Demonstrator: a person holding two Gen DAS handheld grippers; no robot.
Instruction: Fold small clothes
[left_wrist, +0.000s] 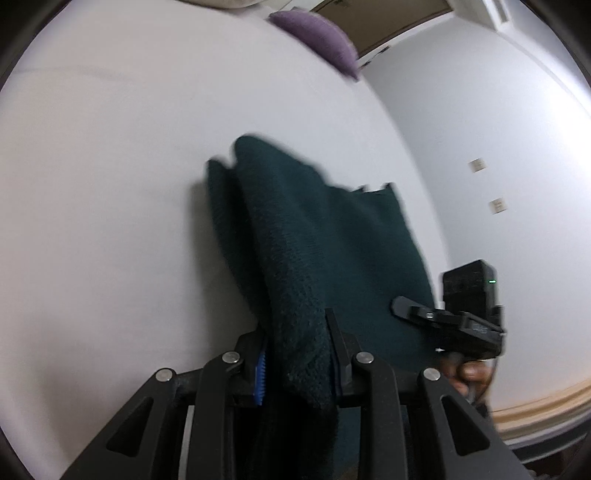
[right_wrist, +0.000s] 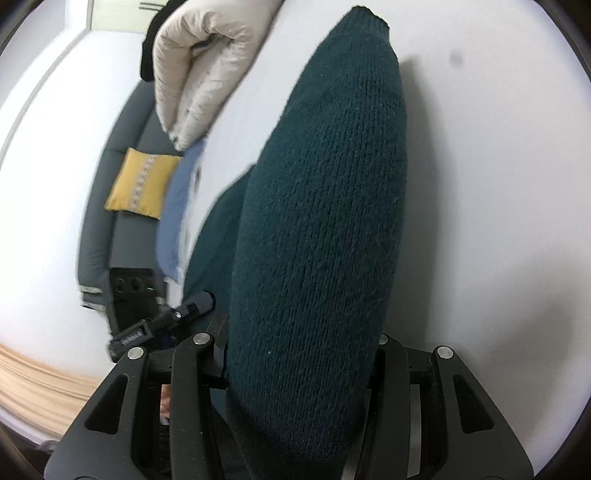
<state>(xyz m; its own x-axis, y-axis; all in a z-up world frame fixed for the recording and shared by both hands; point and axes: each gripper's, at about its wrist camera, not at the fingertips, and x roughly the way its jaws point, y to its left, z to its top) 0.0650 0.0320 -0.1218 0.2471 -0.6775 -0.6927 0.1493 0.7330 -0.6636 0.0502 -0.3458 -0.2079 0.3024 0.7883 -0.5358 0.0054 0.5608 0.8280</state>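
Observation:
A dark teal knit garment (left_wrist: 317, 243) hangs lifted above a white surface (left_wrist: 110, 184). My left gripper (left_wrist: 297, 354) is shut on one edge of it, cloth bunched between its fingers. My right gripper (right_wrist: 301, 354) is shut on another part of the same garment (right_wrist: 325, 206), which drapes thickly over and hides its fingers. The right gripper also shows in the left wrist view (left_wrist: 454, 317), beside the cloth. The left gripper shows in the right wrist view (right_wrist: 162, 321).
A purple cloth (left_wrist: 317, 37) lies at the far edge of the white surface. A beige padded garment (right_wrist: 199, 66), a blue cloth (right_wrist: 181, 206) and a yellow cushion (right_wrist: 142, 184) on a grey sofa (right_wrist: 107, 192) are to the left.

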